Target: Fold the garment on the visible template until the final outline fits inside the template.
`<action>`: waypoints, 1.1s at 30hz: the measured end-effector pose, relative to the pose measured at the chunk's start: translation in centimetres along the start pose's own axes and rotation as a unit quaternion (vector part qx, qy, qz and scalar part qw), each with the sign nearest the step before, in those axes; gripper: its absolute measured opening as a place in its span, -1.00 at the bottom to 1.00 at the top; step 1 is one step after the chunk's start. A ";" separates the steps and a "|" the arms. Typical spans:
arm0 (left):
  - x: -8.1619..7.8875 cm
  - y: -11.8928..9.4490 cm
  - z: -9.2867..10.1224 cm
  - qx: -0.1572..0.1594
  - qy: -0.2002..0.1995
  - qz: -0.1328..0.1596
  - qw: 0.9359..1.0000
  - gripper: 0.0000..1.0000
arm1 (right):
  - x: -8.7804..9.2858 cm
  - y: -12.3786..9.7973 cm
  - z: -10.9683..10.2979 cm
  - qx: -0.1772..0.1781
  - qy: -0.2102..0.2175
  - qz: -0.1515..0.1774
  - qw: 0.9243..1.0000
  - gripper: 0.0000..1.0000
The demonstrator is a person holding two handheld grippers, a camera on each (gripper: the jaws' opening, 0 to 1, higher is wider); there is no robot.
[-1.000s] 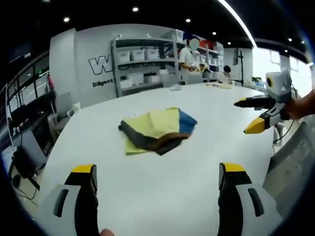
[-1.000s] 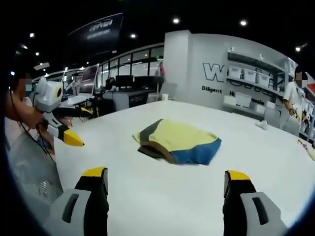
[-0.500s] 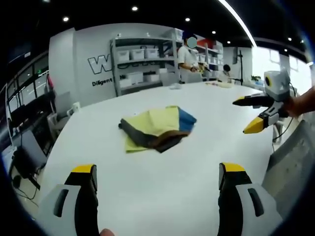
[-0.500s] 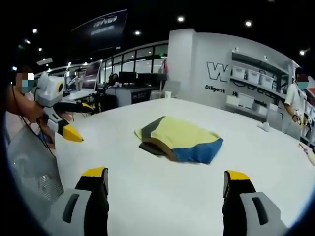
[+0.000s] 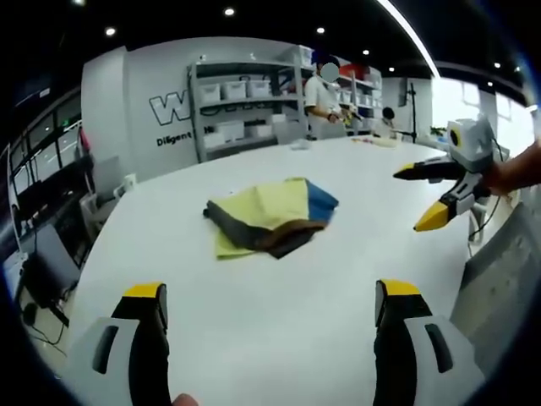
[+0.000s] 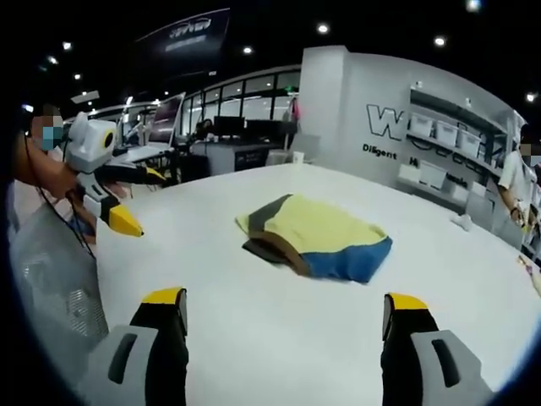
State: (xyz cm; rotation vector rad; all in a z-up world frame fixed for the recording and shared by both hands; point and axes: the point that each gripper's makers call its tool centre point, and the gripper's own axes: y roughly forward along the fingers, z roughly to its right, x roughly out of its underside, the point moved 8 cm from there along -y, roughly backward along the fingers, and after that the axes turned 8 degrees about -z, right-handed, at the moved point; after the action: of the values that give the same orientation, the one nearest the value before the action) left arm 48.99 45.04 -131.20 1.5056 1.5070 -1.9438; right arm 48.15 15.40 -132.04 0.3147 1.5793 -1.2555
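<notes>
A folded garment (image 5: 269,218) in yellow, blue, brown and dark grey lies in a compact bundle on the white table (image 5: 254,330); in the right gripper view the garment (image 6: 319,237) sits mid-table. My left gripper (image 5: 269,306) is open, held above the near table edge, well short of the cloth. The right gripper (image 6: 283,311) is open too, empty, also back from the bundle. The right gripper (image 5: 427,196) appears at the right of the left gripper view with its jaws apart. The left gripper (image 6: 127,200) shows at the left of the right gripper view. No template outline is discernible.
Shelving with white bins (image 5: 245,110) stands beyond the table, with a person (image 5: 323,97) beside it. Desks with monitors (image 6: 228,144) line the far side. The holder's grey sleeve (image 6: 51,279) is at the left.
Both views shifted slightly as the hands moved. The right gripper drifted a little left and up in the left gripper view. The garment has not moved.
</notes>
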 end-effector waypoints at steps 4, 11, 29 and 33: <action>0.3 0.1 -0.1 0.002 0.002 -0.005 1.000 0.96 | 0.2 0.4 0.1 -0.004 -0.001 -0.004 1.000 0.87; 0.5 0.6 -0.2 0.006 0.001 -0.011 1.000 0.95 | -0.2 1.2 0.6 -0.010 -0.026 -0.010 1.000 0.75; 0.0 1.4 -0.5 0.009 -0.019 -0.004 1.000 0.93 | -1.3 4.3 1.4 -0.030 -0.042 -0.016 0.999 0.55; -0.1 1.4 -0.5 0.010 -0.015 -0.005 1.000 0.93 | -1.2 5.1 1.9 -0.032 -0.051 -0.026 0.998 0.44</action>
State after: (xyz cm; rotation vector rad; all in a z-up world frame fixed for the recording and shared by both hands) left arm 50.33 44.74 -131.86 1.4746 1.4885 -1.9839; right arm 53.38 16.40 -133.68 0.1669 1.5449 -1.2380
